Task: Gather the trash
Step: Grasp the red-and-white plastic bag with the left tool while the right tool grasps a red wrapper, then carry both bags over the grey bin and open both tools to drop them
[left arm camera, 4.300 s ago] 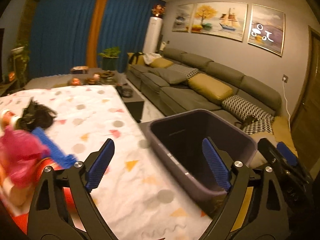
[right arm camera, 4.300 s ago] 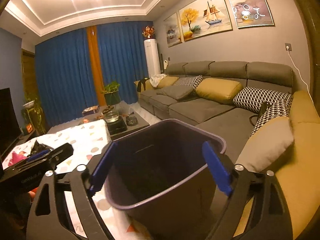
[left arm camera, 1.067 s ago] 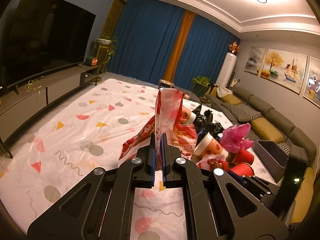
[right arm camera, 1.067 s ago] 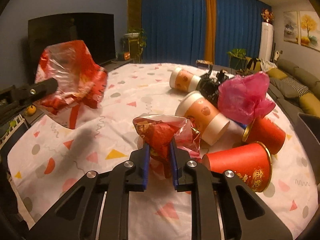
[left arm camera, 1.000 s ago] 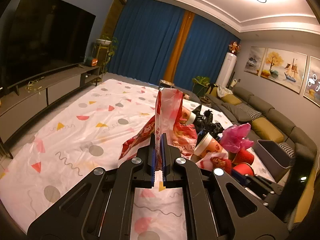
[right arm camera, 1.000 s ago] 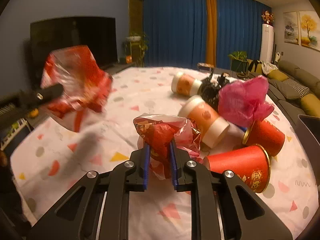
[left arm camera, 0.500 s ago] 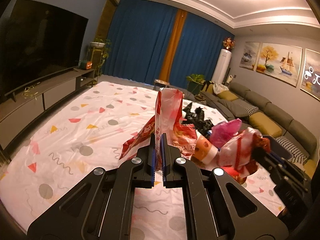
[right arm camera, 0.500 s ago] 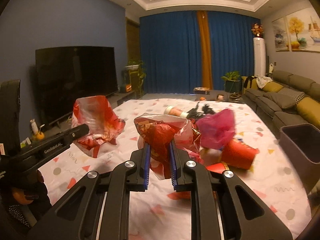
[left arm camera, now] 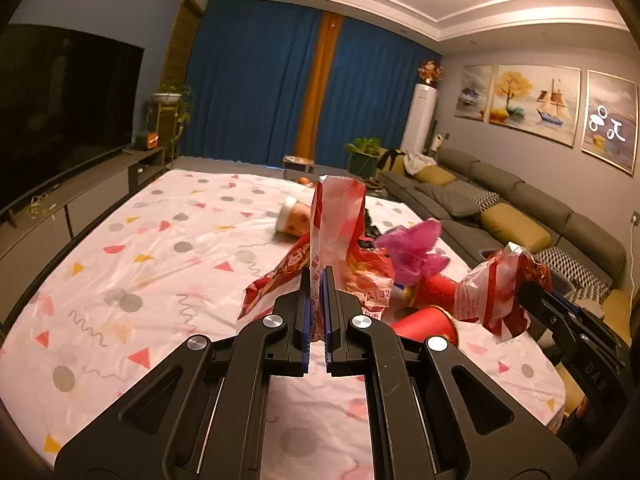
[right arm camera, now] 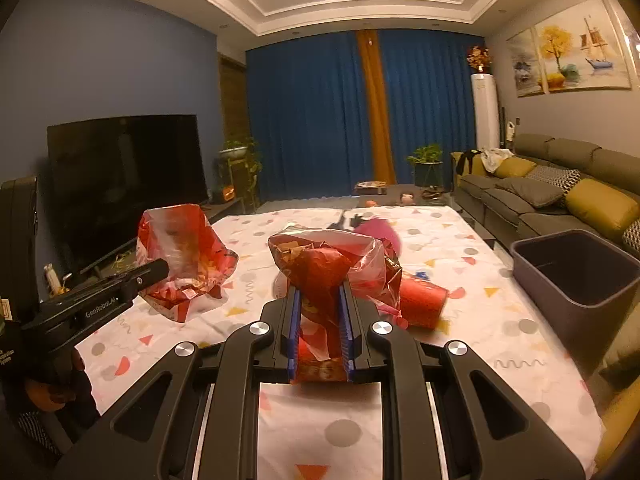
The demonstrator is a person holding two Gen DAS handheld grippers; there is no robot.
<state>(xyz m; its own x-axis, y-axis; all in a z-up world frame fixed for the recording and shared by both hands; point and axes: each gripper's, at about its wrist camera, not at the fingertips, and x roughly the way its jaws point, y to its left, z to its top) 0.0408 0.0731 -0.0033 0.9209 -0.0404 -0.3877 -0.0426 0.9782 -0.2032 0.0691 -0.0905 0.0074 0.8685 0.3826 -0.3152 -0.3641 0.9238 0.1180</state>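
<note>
Two crumpled red wrappers held up over the patterned table, one in each gripper.

On the left, the left gripper (left arm camera: pixel 317 312) has its blue pads pressed almost together on a thin fold of a red-and-clear plastic snack bag (left arm camera: pixel 338 216), which stands up tall and creased above the fingers (printed figures show on its lower flap). To the right, the right gripper (right arm camera: pixel 319 332) pinches a bunched red wrapper (right arm camera: pixel 324 264) between pads set a little apart, its clear mouth gaping upward. Both bags hang clear of the spotted tablecloth (right arm camera: pixel 460 236). Beyond them lie a pink bag (left arm camera: pixel 416 248), red paper cups (left arm camera: pixel 430 292) and a pale cup (left arm camera: pixel 294 220) on its side. At the table's right edge, near the sofa (right arm camera: pixel 560 184), stands the open grey bin (right arm camera: pixel 576 268).
</note>
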